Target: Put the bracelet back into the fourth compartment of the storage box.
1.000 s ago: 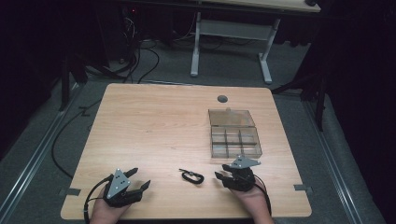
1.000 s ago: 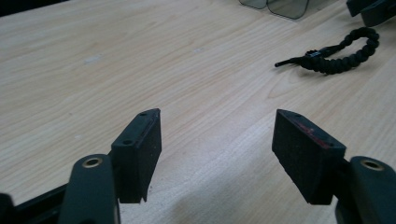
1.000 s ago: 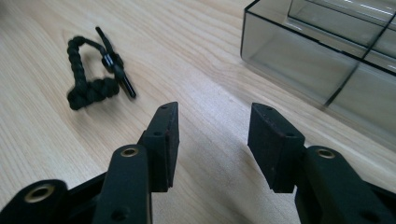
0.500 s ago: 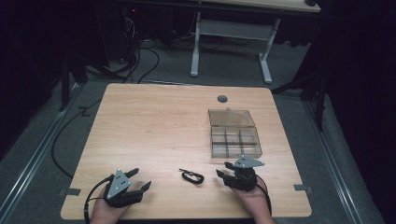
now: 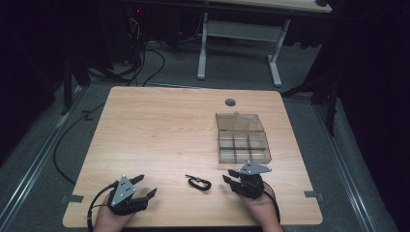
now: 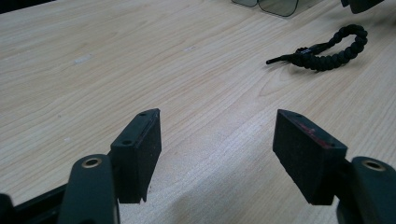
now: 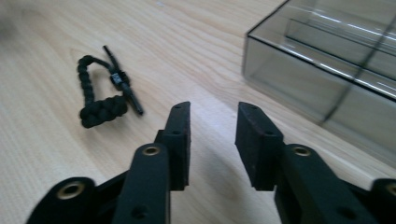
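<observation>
High view: on the table [image 5: 159, 125], beside the clear compartment box [image 5: 241, 137], your left gripper [image 5: 140, 193] is resting spread while your right gripper [image 5: 233, 180] has just been narrowing on nothing, suggesting you are readying for the braided cord loop [image 5: 198, 182] between them.

Cord loop [image 5: 198, 182] between both tongs, compartment box [image 5: 241, 138] behind.

— What's around the table [image 5: 159, 125]?

— Grey carpet floor [image 5: 43, 159], dim all round. A second desk [image 5: 241, 29] stands beyond on white legs.

— Anything on the floor?

— Black cables [image 5: 140, 67] looped at the far left, and one cable [image 5: 63, 145] trailing beside the table. The back is nearly black.
</observation>
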`<state>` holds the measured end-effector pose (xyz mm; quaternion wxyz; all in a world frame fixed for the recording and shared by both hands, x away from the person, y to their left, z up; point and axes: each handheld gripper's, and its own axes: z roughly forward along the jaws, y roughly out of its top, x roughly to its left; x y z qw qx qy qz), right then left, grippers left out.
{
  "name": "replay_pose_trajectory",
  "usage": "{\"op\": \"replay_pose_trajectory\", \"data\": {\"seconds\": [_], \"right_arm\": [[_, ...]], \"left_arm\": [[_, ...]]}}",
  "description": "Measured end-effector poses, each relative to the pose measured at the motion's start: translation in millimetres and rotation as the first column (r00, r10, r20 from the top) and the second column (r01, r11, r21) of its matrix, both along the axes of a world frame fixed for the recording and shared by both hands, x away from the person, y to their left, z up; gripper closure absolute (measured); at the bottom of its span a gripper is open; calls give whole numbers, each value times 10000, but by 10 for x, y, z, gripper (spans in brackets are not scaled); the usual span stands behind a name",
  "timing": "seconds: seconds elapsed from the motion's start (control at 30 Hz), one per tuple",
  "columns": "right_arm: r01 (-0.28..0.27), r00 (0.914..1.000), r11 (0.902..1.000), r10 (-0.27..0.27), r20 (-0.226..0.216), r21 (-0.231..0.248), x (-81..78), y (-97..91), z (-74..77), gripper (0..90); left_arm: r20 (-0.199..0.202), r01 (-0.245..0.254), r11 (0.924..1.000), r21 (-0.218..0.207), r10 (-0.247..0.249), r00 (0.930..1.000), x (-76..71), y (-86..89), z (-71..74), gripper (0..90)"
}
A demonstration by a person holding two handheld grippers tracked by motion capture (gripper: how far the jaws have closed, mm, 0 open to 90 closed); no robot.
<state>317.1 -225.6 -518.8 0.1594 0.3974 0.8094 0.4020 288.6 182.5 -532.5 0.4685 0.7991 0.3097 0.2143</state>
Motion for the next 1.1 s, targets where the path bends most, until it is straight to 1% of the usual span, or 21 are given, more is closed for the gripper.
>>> {"op": "replay_pose_trajectory", "data": {"seconds": [0.03,0.17,0.23,0.33,0.43,0.5,0.53,0.6,0.67,0.7,0.8,0.87,0.97,1.0,1.1], "right_arm": [[0,10000,10000,0,0,0,0,0,0,677],[-507,9986,9986,505,-170,-154,-8,114,2,752],[-725,9972,9973,723,-214,-122,-12,169,2,796],[-934,9952,9953,925,-315,-274,-11,253,9,854],[-1128,9934,9934,1124,-205,-193,-20,342,55,895],[-1256,9921,9920,1257,3,-95,-27,393,101,898],[-1280,9918,9918,1280,24,-55,-28,411,119,898],[-1514,9884,9885,1515,109,-23,-21,493,153,899],[-1724,9850,9850,1724,85,-7,-12,556,156,899],[-1849,9827,9827,1850,79,-108,-7,617,151,899],[-2087,9780,9769,2087,-54,-459,13,743,115,899],[-2129,9770,9733,2112,-285,-854,37,845,44,898],[-2154,9763,9716,2124,-402,-977,58,854,8,898],[-2100,9772,9722,2053,-543,-1033,63,844,-12,898],[-2058,9779,9731,2004,-604,-1034,64,828,-22,898]], "left_arm": [[0,0,10000,0,0,10000,0,0,0,330],[-35,42,10000,10,-42,10000,2,-1,0,330],[-28,58,10000,6,-58,10000,2,-3,-1,330],[-38,82,10000,-3,-82,10000,2,-3,-1,330],[-43,100,9999,-21,-101,9999,1,-1,-1,330],[-65,105,9999,-15,-105,9999,2,-3,-1,329],[-65,106,9999,-10,-106,9999,2,-5,-2,330],[-71,121,9999,5,-121,9999,2,-7,-2,329],[-102,133,9999,57,-132,9999,6,-7,-1,329],[-104,131,9999,67,-130,9999,6,-8,0,329],[-105,129,9999,88,-128,9999,5,-9,0,329],[-106,124,9999,69,-123,9999,5,-8,0,330],[-109,162,9999,33,-162,9998,5,-7,-1,329],[-108,172,9999,20,-172,9998,5,-7,-2,330],[-156,205,9998,54,-204,9997,6,-8,-1,329]]}}
